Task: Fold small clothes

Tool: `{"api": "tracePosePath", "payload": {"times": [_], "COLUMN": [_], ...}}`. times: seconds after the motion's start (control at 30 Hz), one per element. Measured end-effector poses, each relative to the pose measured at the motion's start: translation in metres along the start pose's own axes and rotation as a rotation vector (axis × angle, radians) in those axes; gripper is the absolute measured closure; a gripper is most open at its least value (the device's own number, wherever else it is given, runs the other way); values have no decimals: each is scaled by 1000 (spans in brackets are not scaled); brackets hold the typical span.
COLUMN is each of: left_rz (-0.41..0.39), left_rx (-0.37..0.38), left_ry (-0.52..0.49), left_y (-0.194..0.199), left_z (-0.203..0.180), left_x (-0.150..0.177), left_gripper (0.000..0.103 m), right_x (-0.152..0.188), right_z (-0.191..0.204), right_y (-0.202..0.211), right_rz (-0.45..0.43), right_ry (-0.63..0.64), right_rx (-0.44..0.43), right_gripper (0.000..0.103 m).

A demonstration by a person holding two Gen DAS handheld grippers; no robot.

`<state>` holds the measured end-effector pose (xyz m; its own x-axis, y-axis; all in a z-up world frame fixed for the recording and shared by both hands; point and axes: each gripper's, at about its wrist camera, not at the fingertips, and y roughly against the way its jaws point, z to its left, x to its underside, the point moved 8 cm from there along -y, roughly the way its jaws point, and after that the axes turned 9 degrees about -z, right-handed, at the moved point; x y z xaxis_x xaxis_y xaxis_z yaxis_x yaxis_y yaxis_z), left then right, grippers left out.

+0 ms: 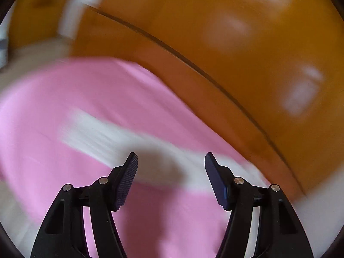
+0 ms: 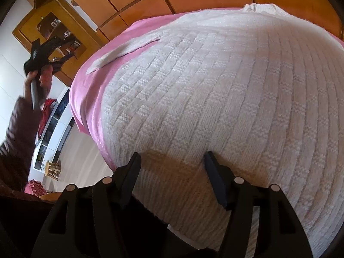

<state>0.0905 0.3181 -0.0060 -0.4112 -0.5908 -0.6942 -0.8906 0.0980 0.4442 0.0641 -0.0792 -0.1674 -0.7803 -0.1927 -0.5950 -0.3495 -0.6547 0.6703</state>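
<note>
One white sweater (image 2: 215, 96) (pink sheet (image 2: 90, 81) beneath); left claw (image 1: 171, 161) and right claw (image 2: 172, 161) gape wide.

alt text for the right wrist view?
Open right tongs hover at the hem of a white basket-weave knit sweater spread flat on a pink cloth. At far left, a hand holds the left tongs in the air, with orange wooden panelling behind.

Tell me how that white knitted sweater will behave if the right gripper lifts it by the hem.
The sweater lies limp on the pink sheet, so it will probably droop and stretch. Its thick knit suggests some weight. The fuzzy ribbed hem by the open right gripper should grip well, not slip.
</note>
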Motion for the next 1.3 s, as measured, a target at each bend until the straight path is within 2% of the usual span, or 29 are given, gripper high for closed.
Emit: {"api": "tracePosePath", "payload": {"times": [0.03,0.13,0.17,0.3,0.33,0.37,0.4,0.5,0.57,0.63,0.7,0.73,0.77,0.8,0.83,0.87,0.93,1.03,1.07,1.17,1.23,1.27,1.3], "left_rz": [85,240,308,450,452,457,463,497,518,530,531,539,552,546,535,528,493,441,438,527,517,535,548], "left_rx": [105,264,303,413,435,466,464,453,488,523,572,583,597,592,582,575,563,590,594,598,543,503,476], "left_ry": [-12,-30,-55,-66,-61,-49,-48,-25,8,5,-27,-37,-70,-124,-172,-201,-242,-287,-293,-199,-175,-145,-120], "left_y": [-6,-17,-22,-31,-34,-33,-34,-44,-35,-35,-24,-25,-20,-18,-14,-9,6,36,44,55,46,37,33], "left_z": [-23,-62,-77,-108,-114,-120,-122,-118,-120,-122,-133,-142,-150,-156,-162,-170,-182,-202,-204,-193,-177,-160,-148], "left_x": [35,104,131,187,188,194,199,212,219,216,220,219,223,223,221,215,199,169,163,161,169,179,186], "left_gripper": [39,36,34,34,33,26,22,22,22,23,39,46,69,85,88,91,93,94,99,99,99,97,76], "right_x": [0,-4,-5,-2,1,5,11,35,50,66,76,81,82,81,78,78,64,34,27,25,36,47,54], "right_z": [0,-9,-19,-68,-83,-96,-114,-153,-167,-173,-171,-168,-166,-160,-154,-149,-135,-113,-107,-104,-114,-123,-128], "right_y": [2,17,28,79,94,109,128,169,181,179,167,161,159,157,155,158,166,203,214,239,235,227,220], "right_rz": [-3,-35,-57,-144,-163,-183,-207,-235,-232,-200,-158,-140,-138,-134,-130,-133,-168,-287,-316,-350,-322,-287,-264], "right_ry": [-2,-29,-48,-142,-170,-194,-227,-321,-359,-414,-439,-426,-413,-395,-379,-366,-321,-282,-268,-258,-284,-305,-318], "right_rx": [-1,19,43,173,214,261,319,443,472,423,363,368,371,356,337,327,300,228,211,222,244,269,286], "right_gripper": [42,42,42,42,42,42,42,41,41,41,41,45,51,79,94,95,97,97,97,97,97,97,97]}}
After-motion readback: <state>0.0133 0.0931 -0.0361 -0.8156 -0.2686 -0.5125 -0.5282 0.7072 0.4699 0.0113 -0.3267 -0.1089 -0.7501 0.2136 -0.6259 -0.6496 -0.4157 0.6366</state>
